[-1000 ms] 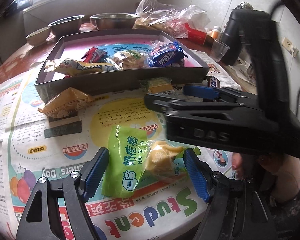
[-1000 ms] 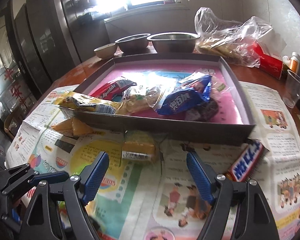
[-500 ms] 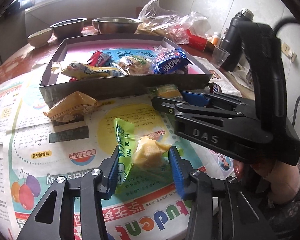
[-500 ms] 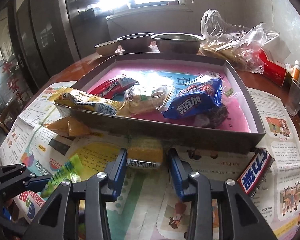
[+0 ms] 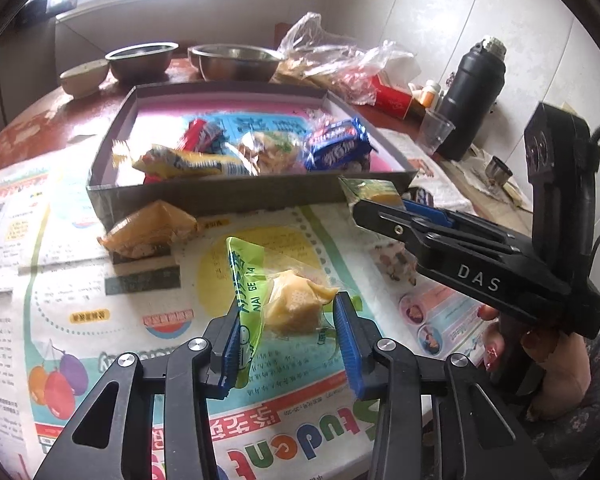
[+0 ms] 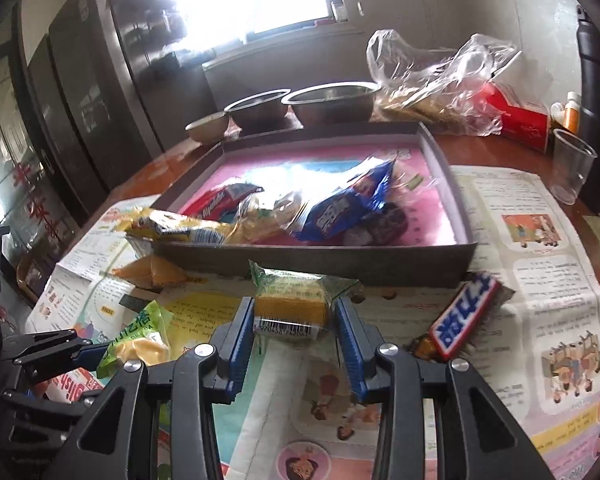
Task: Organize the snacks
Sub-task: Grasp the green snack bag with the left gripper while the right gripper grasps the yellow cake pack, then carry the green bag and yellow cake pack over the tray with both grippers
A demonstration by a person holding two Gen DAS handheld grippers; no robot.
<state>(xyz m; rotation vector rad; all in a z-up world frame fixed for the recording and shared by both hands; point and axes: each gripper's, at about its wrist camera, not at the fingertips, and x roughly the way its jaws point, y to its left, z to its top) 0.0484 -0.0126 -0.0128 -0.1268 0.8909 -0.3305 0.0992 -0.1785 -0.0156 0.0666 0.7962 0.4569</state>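
My left gripper (image 5: 286,320) is shut on a green milk-candy packet (image 5: 276,292) with a yellow piece inside, lifted off the newspaper; the packet also shows in the right wrist view (image 6: 138,338). My right gripper (image 6: 294,316) is shut on a yellow-green cake packet (image 6: 292,300) with a barcode, held just in front of the grey tray (image 6: 380,270). The tray (image 5: 236,194) holds several snacks, among them a blue biscuit pack (image 5: 336,150) and a long yellow bar (image 5: 184,162). The right gripper shows from the side in the left wrist view (image 5: 374,204).
An orange packet (image 5: 152,230) lies on the newspaper by the tray's near left corner. A chocolate bar (image 6: 460,316) lies to the right. Behind the tray stand metal bowls (image 5: 236,62), a plastic bag (image 6: 432,88), a clear cup (image 6: 572,170) and a black flask (image 5: 470,100).
Both grippers closed from wide open onto their packets. The left one lifted the green packet; the right one lifted the yellow cake packet toward the tray.
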